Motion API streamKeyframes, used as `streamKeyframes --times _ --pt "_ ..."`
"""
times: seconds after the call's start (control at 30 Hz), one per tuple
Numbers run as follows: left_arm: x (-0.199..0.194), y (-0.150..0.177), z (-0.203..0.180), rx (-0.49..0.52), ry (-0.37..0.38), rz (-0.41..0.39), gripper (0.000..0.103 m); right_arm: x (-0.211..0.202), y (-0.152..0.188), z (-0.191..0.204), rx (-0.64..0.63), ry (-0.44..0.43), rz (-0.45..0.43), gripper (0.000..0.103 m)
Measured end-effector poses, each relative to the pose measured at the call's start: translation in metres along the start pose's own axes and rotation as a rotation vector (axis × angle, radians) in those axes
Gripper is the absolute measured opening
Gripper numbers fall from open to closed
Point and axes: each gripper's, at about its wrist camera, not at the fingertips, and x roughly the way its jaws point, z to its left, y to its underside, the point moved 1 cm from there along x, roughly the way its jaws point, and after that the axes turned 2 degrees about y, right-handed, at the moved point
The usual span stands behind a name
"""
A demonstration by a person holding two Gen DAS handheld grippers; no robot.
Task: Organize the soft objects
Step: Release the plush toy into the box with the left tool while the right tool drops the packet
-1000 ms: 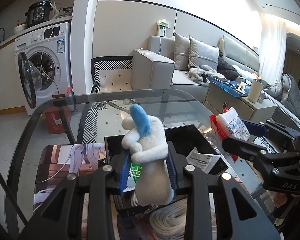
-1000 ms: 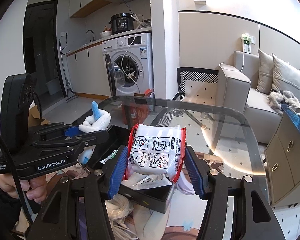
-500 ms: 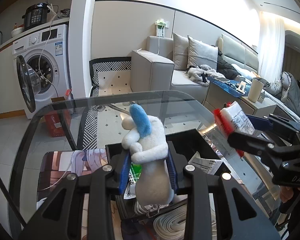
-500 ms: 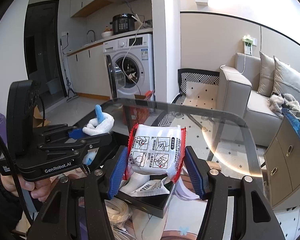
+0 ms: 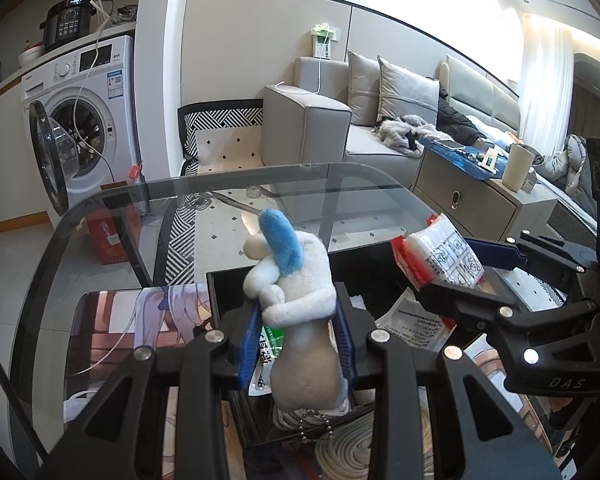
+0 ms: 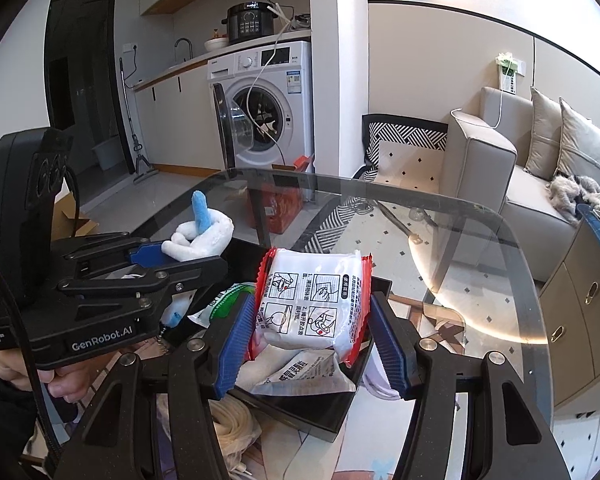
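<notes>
My left gripper (image 5: 298, 340) is shut on a white plush toy with a blue horn (image 5: 296, 292), held above the black tray (image 5: 228, 284); the toy also shows in the right wrist view (image 6: 200, 232). My right gripper (image 6: 312, 320) is shut on a white tissue pack with red ends (image 6: 312, 304), held over the tray's right side (image 6: 320, 416). The pack shows in the left wrist view (image 5: 440, 256), to the right of the toy. Soft packets (image 6: 300, 372) lie in the tray.
The tray stands on a glass table (image 5: 340, 184) with a printed mat (image 5: 108, 328). A coiled white rope (image 5: 352, 448) lies in front of the tray. A washing machine (image 5: 80, 120), sofa (image 5: 340, 120) and cabinet (image 5: 480, 200) stand beyond.
Both grippers have shifted slightly while holding their objects. The tissue pack has come closer to the plush toy over the tray.
</notes>
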Motion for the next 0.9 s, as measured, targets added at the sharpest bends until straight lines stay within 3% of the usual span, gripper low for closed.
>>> streamKeyframes --times 0.27,0.37,0.43,0.5,0.63,0.67,0.7,0.73,0.8,0.9 --pt "0.011 0.001 0.0 0.0 -0.006 0.02 0.033 0.011 -0.002 -0.002 0.002 -0.014 0.005 0.059" --pt "0.01 0.002 0.0 0.002 0.002 0.018 0.034 0.008 -0.002 -0.003 0.002 -0.019 -0.021 0.065" --pt "0.008 0.002 0.0 -0.006 0.014 0.011 0.043 0.001 -0.002 -0.004 0.01 -0.021 -0.055 0.071" --pt "0.005 0.002 0.001 -0.015 0.022 0.004 0.051 -0.007 -0.001 -0.005 0.012 -0.03 -0.08 0.083" --pt "-0.001 0.004 0.001 -0.01 0.013 0.004 0.061 -0.018 0.001 -0.007 0.012 0.0 -0.09 0.085" --pt "-0.002 0.004 0.001 -0.009 0.012 0.004 0.063 -0.02 0.003 -0.008 0.011 0.004 -0.089 0.091" --pt "-0.004 0.005 0.001 -0.008 0.011 0.002 0.068 -0.023 0.004 -0.008 0.012 0.009 -0.087 0.097" --pt "-0.008 0.007 0.001 -0.008 0.009 -0.002 0.081 -0.025 0.006 -0.009 0.017 0.014 -0.084 0.098" --pt "-0.014 0.008 0.001 -0.014 0.004 -0.012 0.094 -0.031 0.01 -0.011 0.026 0.011 -0.083 0.102" --pt "-0.024 0.01 0.001 -0.014 0.007 -0.027 0.102 -0.037 0.016 -0.01 0.037 0.001 -0.069 0.102"
